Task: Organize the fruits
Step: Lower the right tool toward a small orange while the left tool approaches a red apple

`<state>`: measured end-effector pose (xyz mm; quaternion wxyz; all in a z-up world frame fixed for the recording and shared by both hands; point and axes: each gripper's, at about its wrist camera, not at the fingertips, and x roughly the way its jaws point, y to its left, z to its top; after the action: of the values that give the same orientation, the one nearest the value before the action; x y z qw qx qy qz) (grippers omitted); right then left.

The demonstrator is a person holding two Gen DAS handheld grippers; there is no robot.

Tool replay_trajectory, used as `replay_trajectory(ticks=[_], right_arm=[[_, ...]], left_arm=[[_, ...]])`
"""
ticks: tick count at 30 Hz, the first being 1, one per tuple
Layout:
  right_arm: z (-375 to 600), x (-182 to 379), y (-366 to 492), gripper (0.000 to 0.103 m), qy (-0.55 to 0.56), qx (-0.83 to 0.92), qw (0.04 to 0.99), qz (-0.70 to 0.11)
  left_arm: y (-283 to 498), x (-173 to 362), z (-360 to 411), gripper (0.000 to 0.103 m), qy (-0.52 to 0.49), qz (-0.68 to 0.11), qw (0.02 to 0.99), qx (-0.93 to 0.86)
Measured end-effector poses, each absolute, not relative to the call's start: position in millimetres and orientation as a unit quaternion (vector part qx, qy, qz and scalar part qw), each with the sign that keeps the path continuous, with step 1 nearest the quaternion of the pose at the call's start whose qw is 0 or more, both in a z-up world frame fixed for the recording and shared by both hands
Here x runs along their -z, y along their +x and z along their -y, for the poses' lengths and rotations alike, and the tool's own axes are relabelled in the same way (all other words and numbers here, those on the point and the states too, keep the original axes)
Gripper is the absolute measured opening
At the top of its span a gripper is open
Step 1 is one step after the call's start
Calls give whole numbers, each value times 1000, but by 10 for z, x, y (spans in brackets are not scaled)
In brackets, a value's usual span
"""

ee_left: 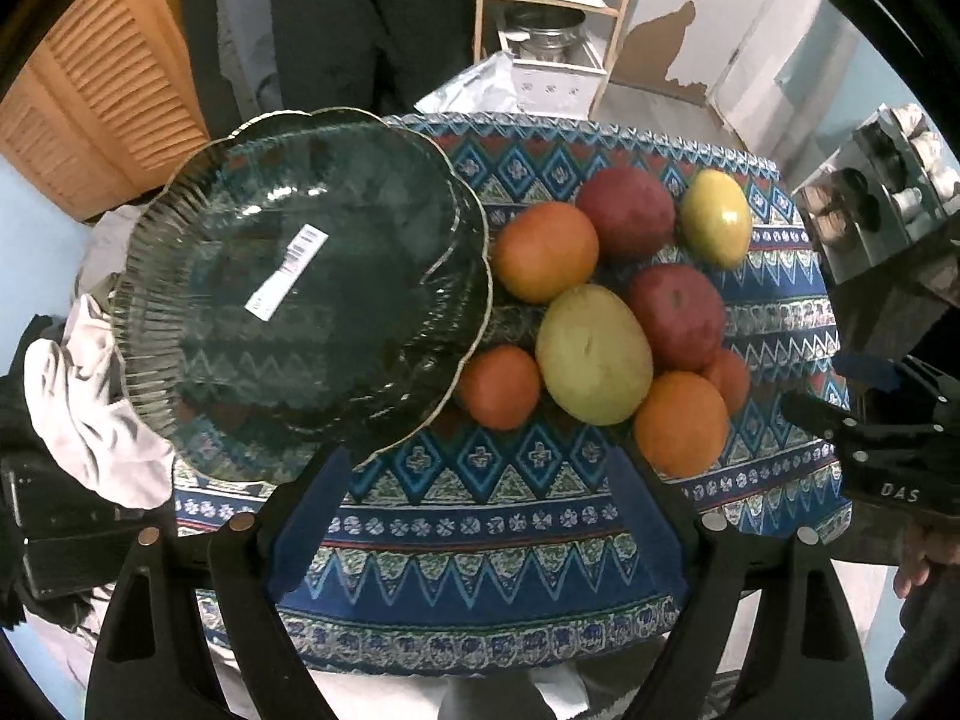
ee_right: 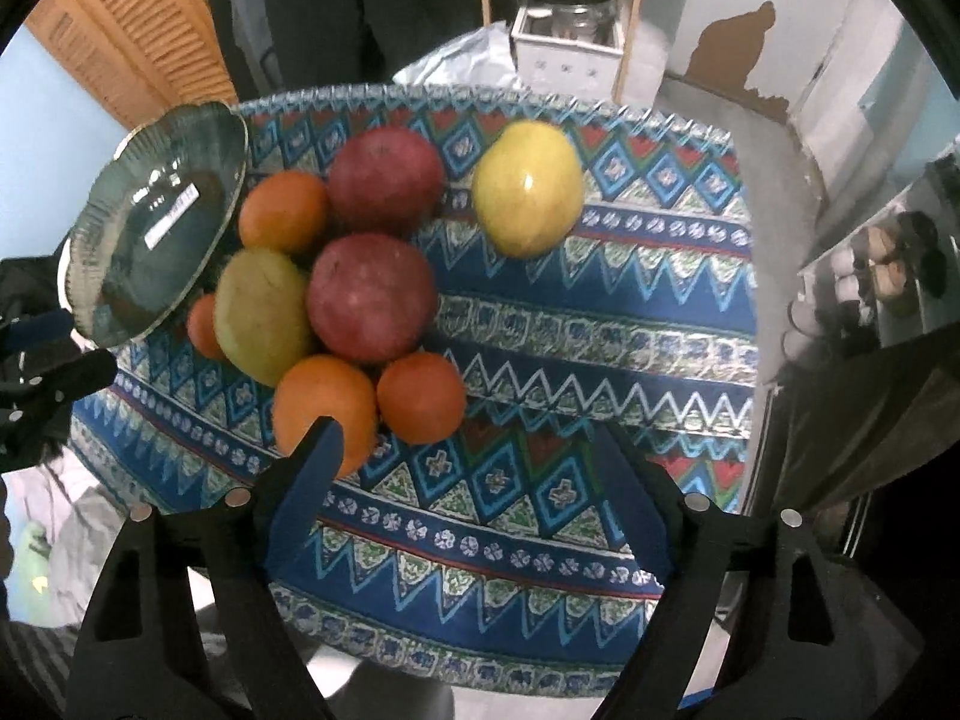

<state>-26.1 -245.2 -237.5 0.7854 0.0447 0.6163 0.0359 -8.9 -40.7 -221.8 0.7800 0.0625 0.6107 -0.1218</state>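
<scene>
Left wrist: hovering with left claw [ee_left: 474,480] spread wide, empty, glass plate [ee_left: 300,288] just left of the fruit pile [ee_left: 606,300]. Right wrist: nearing the plate-side orange [ee_right: 327,408] with right claw [ee_right: 474,462] gaping; centring before closing.

Both the left gripper [ee_left: 474,468] and right gripper [ee_right: 468,450] have their fingers spread wide, holding nothing.

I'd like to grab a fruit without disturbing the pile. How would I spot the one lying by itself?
Start at the patterned tablecloth, with the glass plate at its left edge and fruit clustered beside it. Look right of that cluster, toward the far edge. The yellow mango lies there alone, touching nothing; the other mango, greener, sits wedged among the oranges and red fruits.
</scene>
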Motion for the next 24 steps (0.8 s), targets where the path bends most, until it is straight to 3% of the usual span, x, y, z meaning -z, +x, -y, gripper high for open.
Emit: replay_trajectory(ticks=[12,24], right_arm=[[2379,2757,-83,73,45,-67,763,-641],[2371,2940,67,70,65,-80,747,-656]], left_arm=[[10,2480,512,88,45,-627,767,129],[151,2555,597,89,27,-634,761,134]])
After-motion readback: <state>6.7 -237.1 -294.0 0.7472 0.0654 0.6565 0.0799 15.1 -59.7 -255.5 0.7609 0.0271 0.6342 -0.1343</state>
